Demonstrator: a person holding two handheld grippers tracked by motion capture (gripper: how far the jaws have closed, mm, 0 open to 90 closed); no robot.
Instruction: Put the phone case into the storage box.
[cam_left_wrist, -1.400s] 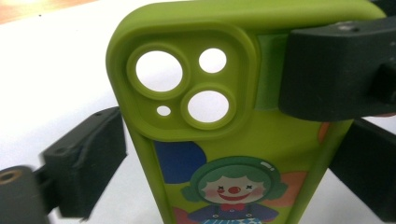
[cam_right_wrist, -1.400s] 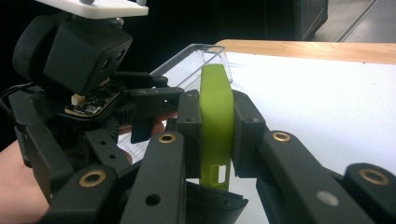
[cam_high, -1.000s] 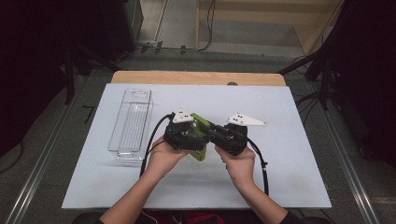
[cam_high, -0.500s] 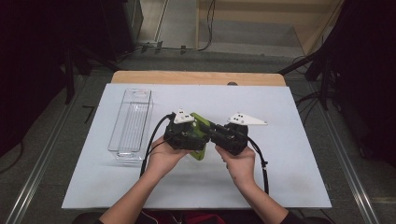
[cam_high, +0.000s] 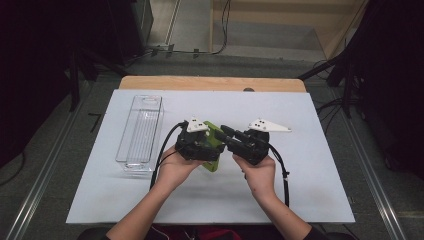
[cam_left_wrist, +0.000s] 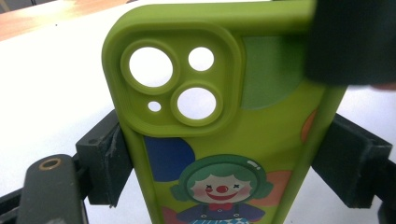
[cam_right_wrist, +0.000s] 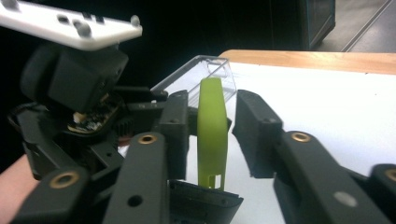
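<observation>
Two grippers meet over the middle of the counter (cam_high: 320, 200). The left gripper (cam_left_wrist: 224, 154) has its fingers (cam_left_wrist: 105, 158) clamped on the long edges of a green phone case (cam_left_wrist: 224, 140). The right gripper (cam_right_wrist: 210, 130) straddles the case's end, fingers (cam_right_wrist: 254, 130) parted, with a gap on one side. One clear plastic bin (cam_high: 141, 132) stands empty toward the left edge.

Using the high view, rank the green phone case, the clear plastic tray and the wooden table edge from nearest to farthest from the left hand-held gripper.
1. Green phone case: held between the jaws of the left hand-held gripper.
2. Clear plastic tray: to its left on the white mat.
3. Wooden table edge: along the far side.
</observation>
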